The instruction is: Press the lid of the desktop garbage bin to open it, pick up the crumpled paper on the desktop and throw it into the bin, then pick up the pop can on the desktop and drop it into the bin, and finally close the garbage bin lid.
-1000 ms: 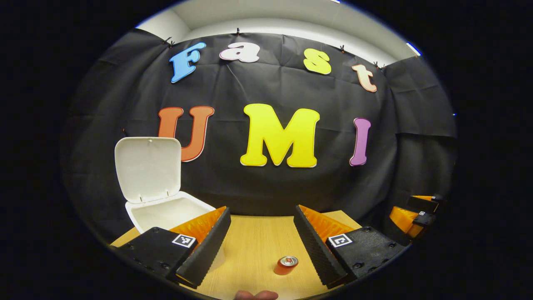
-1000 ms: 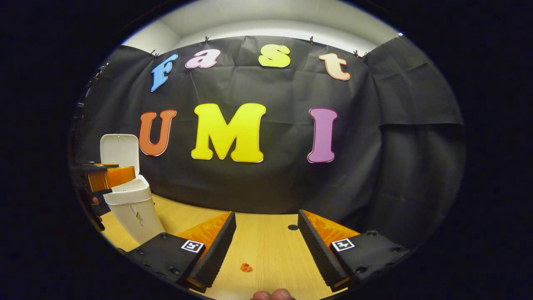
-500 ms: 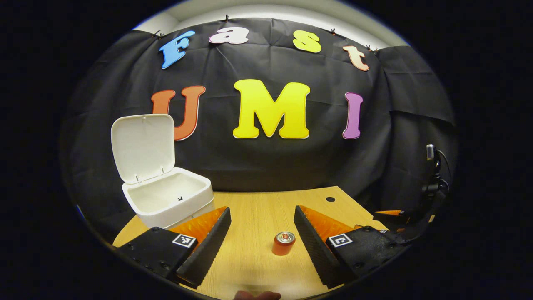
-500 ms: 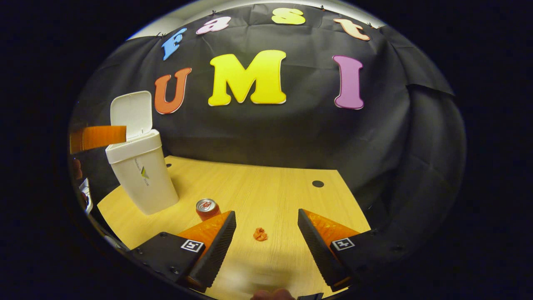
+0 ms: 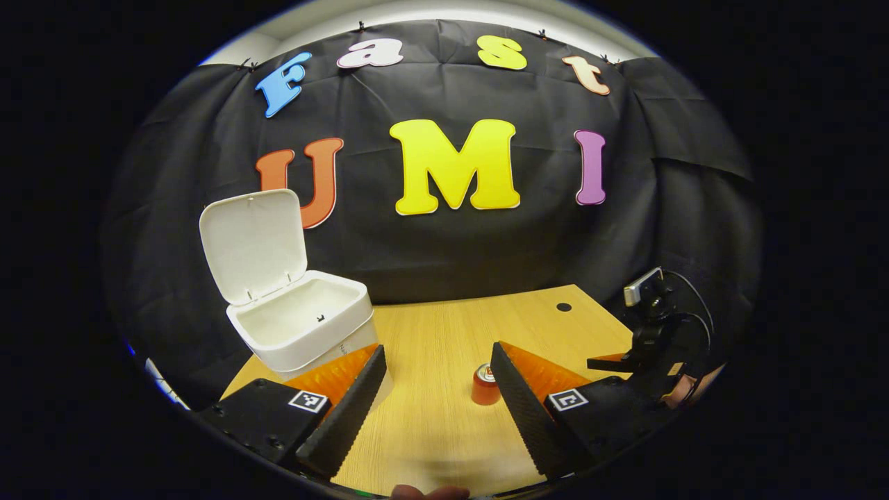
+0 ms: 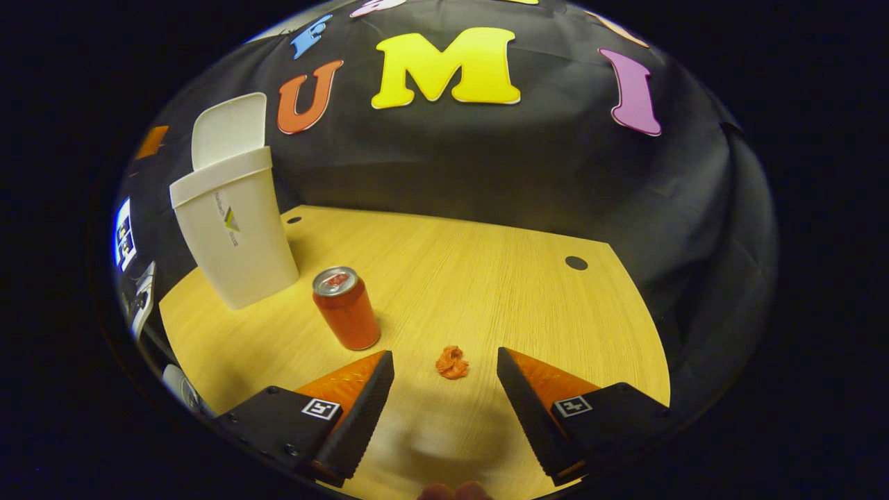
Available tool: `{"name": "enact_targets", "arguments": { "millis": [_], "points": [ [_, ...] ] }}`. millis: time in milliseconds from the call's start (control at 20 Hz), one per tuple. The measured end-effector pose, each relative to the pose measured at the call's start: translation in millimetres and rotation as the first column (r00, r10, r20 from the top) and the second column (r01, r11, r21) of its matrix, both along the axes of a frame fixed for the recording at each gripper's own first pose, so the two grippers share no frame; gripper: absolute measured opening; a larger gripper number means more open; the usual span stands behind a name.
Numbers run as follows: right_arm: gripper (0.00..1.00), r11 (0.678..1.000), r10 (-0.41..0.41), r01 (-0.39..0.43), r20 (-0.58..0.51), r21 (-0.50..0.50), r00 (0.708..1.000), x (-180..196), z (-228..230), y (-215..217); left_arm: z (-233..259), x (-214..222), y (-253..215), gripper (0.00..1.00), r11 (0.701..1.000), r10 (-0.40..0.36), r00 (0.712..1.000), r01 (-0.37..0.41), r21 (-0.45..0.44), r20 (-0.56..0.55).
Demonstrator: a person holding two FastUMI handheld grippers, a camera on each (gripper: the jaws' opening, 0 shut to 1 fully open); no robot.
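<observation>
Desktop garbage bin [image 6: 233, 229]: white, on the wooden desktop [image 6: 486, 278], lid [image 5: 253, 243] upright, ready for waste.
Pop can [image 6: 345, 307]: upright, just right of the bin.
Crumpled paper [image 6: 452, 362]: right of the can, farther from the bin, between the spread fingers of the right gripper [image 6: 444, 389], apparently lined up for pickup.
Left gripper [image 5: 434, 389]: beside the bin, fingers spread, empty.

Each gripper [image 5: 436, 378] [image 6: 444, 385] has black bolted finger mounts with square tag markers and ridged wedge pads; black cables loop at right.
</observation>
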State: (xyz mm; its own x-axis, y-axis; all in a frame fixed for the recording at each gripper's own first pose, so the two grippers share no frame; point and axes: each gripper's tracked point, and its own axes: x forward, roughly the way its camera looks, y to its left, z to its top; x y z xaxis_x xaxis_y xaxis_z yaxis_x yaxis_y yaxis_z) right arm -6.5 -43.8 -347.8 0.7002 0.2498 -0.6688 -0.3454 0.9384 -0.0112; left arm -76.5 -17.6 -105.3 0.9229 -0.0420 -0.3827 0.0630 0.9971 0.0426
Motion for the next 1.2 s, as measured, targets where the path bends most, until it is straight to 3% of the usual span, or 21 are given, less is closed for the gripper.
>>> {"name": "enact_targets", "arguments": {
  "millis": [350,800,950,1050,1100,1150,1200],
  "points": [
    [0.96,0.999,0.016,-0.019,-0.101,-0.032,0.995,28,-63,4,-26,-26,39,0.98,0.99,0.14,0.988,-0.139,0.021,-0.07],
    [0.95,0.998,0.017,-0.027,-0.185,-0.049,0.983,35,-94,7,-15,-47,93,0.98,0.953,0.296,0.954,-0.294,0.072,-0.034],
    [0.82,0.999,0.004,-0.012,-0.211,-0.037,0.978,34,-96,11,-13,-47,101,0.98,0.947,0.313,0.95,-0.309,0.087,-0.026],
    [0.6,0.999,0.0,-0.008,-0.211,-0.039,0.977,37,-98,8,-14,-46,104,0.98,0.945,0.319,0.948,-0.315,0.09,-0.025],
    [0.39,0.999,-0.005,-0.004,-0.213,-0.044,0.977,36,-97,9,-13,-45,103,0.98,0.946,0.315,0.949,-0.311,0.089,-0.025],
    [0.35,0.998,-0.008,-0.004,-0.218,-0.055,0.976,36,-97,10,-14,-44,103,0.98,0.947,0.312,0.95,-0.308,0.091,-0.025],
    [0.38,0.998,-0.006,-0.009,-0.211,-0.07,0.977,36,-98,10,-12,-42,102,0.98,0.948,0.307,0.951,-0.304,0.095,-0.022]
  ]
}}
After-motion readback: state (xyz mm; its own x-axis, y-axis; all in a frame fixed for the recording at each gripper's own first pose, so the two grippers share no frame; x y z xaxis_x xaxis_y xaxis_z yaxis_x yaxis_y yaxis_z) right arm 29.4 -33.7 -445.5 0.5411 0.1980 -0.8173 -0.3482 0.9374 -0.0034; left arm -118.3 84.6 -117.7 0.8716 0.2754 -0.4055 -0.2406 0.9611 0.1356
